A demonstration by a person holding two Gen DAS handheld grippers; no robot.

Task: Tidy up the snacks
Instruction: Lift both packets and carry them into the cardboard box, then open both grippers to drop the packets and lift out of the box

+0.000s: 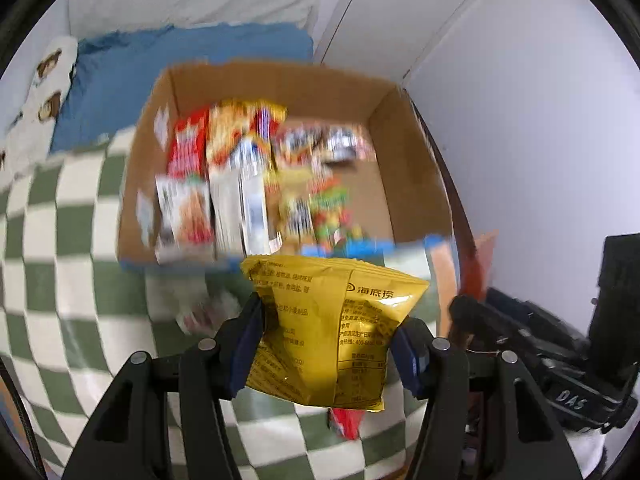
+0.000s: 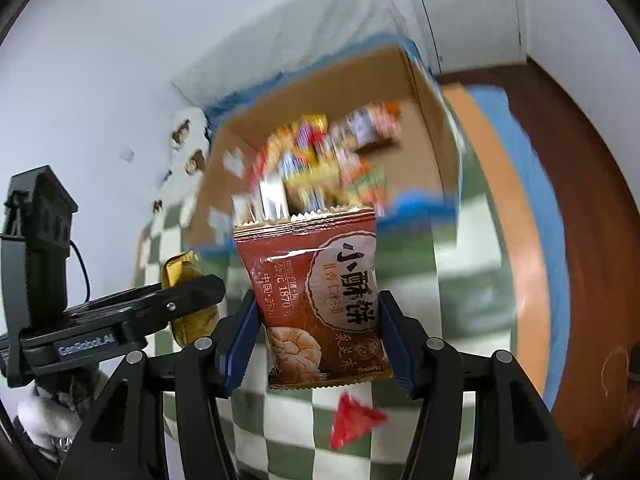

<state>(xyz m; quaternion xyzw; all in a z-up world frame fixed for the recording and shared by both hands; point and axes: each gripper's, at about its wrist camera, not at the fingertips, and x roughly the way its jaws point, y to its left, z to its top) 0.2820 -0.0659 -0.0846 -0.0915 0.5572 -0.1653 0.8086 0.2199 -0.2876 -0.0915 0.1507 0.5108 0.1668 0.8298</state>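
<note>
Above checkered cloth | crinkly yellow packet | glossy brown packet | cardboard box

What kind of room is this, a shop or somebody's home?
Most likely a bedroom at home: a bed with white bedding, a door with a handle, and a checkered cloth under the cardboard box of snacks.

Left gripper clamps a yellow snack packet.
Beyond it an open cardboard box of blurred snack packs sits on green-and-white checkered cloth; a red wrapper lies below.
</note>
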